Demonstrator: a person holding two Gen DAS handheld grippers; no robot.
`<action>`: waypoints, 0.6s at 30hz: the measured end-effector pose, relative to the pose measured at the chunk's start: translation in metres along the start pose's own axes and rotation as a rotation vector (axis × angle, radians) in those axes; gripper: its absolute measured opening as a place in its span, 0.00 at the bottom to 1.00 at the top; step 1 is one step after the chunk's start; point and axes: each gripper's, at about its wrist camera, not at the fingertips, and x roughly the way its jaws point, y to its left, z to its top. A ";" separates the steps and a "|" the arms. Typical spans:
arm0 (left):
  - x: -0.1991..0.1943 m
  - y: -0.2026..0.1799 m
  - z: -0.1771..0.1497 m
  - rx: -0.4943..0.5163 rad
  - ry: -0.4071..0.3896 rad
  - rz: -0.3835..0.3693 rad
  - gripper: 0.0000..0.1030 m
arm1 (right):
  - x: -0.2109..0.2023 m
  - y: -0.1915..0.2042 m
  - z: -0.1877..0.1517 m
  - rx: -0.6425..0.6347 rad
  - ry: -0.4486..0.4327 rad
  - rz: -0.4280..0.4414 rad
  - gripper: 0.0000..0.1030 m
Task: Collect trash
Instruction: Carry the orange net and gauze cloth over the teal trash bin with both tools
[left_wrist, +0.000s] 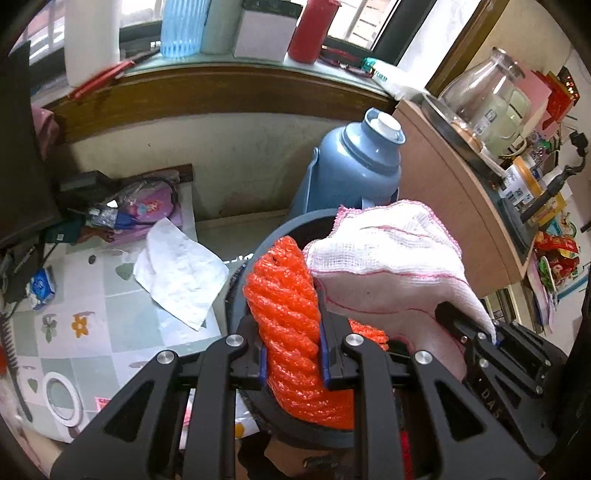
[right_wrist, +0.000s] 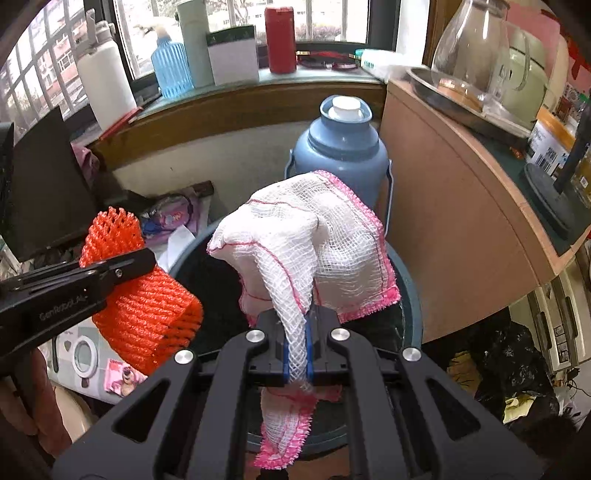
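Note:
My left gripper (left_wrist: 293, 354) is shut on an orange foam net sleeve (left_wrist: 284, 295) and holds it over the dark round trash bin (left_wrist: 280, 230). My right gripper (right_wrist: 298, 349) is shut on a white mesh cloth with pink edges (right_wrist: 314, 240) and holds it above the same bin (right_wrist: 410, 295). In the left wrist view the white cloth (left_wrist: 388, 251) and the right gripper (left_wrist: 476, 332) sit just right of the orange sleeve. In the right wrist view the left gripper (right_wrist: 110, 269) holds the orange sleeve (right_wrist: 147, 310) at the left.
A blue thermos jug (left_wrist: 354, 162) stands behind the bin against the wall. A wooden cabinet (left_wrist: 443, 192) with jars stands at the right. A low table with a patterned cloth (left_wrist: 110, 314) at the left holds a white paper napkin (left_wrist: 177, 269) and clutter.

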 end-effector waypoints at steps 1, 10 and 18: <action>0.005 -0.002 -0.001 -0.004 0.007 0.004 0.18 | 0.003 -0.003 0.000 0.000 0.007 0.001 0.06; 0.041 -0.005 -0.008 -0.046 0.062 0.031 0.19 | 0.029 -0.013 0.002 -0.026 0.079 0.008 0.06; 0.059 -0.004 -0.006 -0.079 0.074 0.037 0.22 | 0.042 -0.012 0.011 -0.063 0.111 0.014 0.07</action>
